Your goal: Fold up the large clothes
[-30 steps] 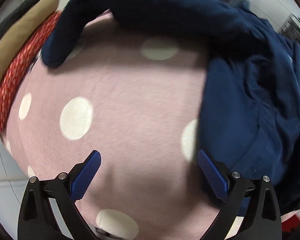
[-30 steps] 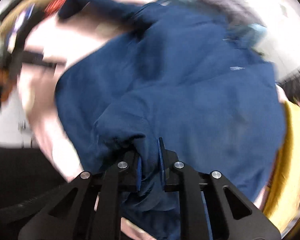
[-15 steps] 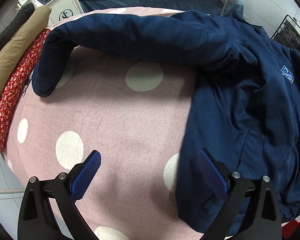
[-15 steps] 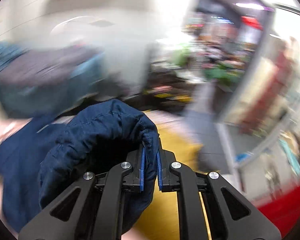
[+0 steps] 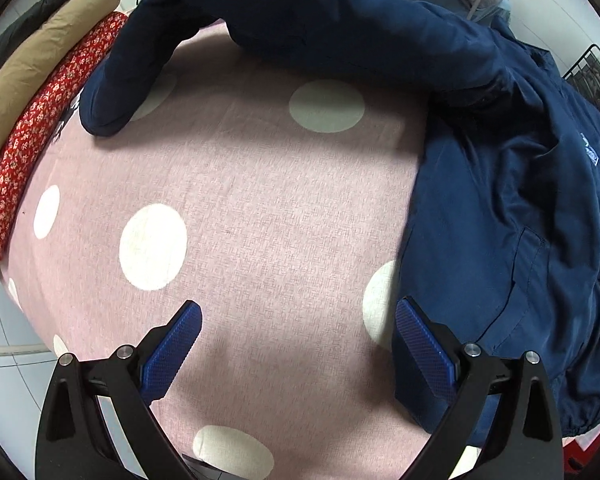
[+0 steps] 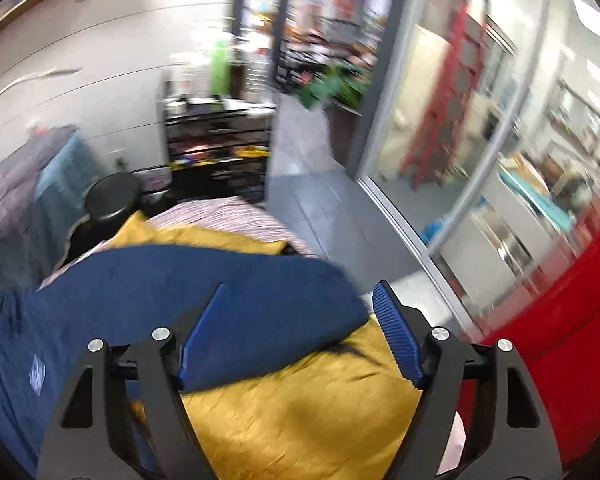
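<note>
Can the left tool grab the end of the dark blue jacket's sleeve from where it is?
Probably yes. The left tool is open over the pink polka-dot sheet, and only bare sheet lies between it and the cuff of the navy jacket sleeve, though it must travel forward.

No readable text; small light-blue patch on navy jacket (image 5: 500, 208) too blurred to read.

A navy jacket (image 5: 520, 184) fills the right side of the frame, and its sleeve (image 5: 228, 28) stretches across the top to the upper left. It lies on a pink dotted cover (image 5: 240, 208). The left tongs (image 5: 298, 334) stand wide apart at the bottom, holding nothing. A red cloth (image 5: 40, 128) lies at the left edge.
</note>
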Tool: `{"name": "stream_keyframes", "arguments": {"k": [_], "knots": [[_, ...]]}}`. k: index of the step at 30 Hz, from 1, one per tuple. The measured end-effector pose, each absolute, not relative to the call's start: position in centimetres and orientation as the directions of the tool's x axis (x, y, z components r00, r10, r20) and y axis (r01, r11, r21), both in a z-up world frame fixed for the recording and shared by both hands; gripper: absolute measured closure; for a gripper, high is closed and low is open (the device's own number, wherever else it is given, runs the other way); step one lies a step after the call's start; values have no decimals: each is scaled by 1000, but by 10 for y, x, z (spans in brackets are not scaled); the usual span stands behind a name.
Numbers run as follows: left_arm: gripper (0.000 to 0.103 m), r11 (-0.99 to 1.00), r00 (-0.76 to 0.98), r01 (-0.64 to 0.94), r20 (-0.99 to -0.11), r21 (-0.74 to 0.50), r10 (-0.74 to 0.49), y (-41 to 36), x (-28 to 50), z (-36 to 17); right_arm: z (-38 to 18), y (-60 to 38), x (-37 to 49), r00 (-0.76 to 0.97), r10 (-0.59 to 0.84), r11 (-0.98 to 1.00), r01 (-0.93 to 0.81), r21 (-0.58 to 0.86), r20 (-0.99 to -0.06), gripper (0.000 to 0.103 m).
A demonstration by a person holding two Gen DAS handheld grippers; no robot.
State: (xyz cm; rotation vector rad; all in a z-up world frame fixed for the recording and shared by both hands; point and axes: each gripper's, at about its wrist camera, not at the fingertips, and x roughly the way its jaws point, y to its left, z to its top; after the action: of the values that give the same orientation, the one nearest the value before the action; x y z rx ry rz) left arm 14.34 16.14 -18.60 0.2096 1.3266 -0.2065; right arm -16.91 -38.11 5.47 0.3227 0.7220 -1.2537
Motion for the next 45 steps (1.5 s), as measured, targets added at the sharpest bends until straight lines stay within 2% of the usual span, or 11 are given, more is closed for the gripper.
{"name": "stream_keyframes", "arguments": {"k": [5, 11, 18, 24, 25, 29, 31, 36, 41, 43, 45], "knots": [[7, 952, 245, 305, -968, 18, -60, 163, 148, -176, 27, -304, -138, 276, -718, 520, 823, -228, -639, 21], [7, 922, 182, 376, -967, -97, -176, 154, 146, -179, -40, -233, -109, 399, -408, 769, 635, -73, -821, 21], [7, 859, 86, 463, -954, -217, -287, 125, 122, -197, -129, -198, -144, 298, -127, 770, 631, 96, -946, 21], [7, 810, 25, 529, -950, -253, -313, 82, 107, -224, -171, -179, -162, 322, 48, 669, 693, 270, -946, 21], [8, 806, 18, 541, -954, -241, -298, 73, 105, -230, -177, -177, -160, 308, 53, 664, 699, 264, -950, 27], [34, 807, -21, 523, -951, -274, -309, 57, 108, -231, -178, -173, -153, 336, 91, 640, 702, 314, -938, 76], [51, 797, -34, 525, -943, -299, -331, 56, 110, -222, -168, -172, -150, 366, 124, 633, 687, 358, -922, 84], [79, 747, -50, 502, -877, -436, -478, 80, 115, -155, -116, -176, -156, 592, 268, 491, 595, 636, -760, 92], [93, 699, 57, 448, -762, -558, -645, 142, 121, -56, -50, -186, -178, 831, 331, 277, 367, 888, -447, 95], [96, 723, 134, 416, -749, -552, -649, 176, 118, -35, -35, -187, -186, 834, 340, 300, 341, 891, -434, 96], [96, 782, 187, 382, -787, -493, -587, 200, 111, -40, -43, -185, -188, 782, 335, 341, 420, 841, -526, 96]]}}
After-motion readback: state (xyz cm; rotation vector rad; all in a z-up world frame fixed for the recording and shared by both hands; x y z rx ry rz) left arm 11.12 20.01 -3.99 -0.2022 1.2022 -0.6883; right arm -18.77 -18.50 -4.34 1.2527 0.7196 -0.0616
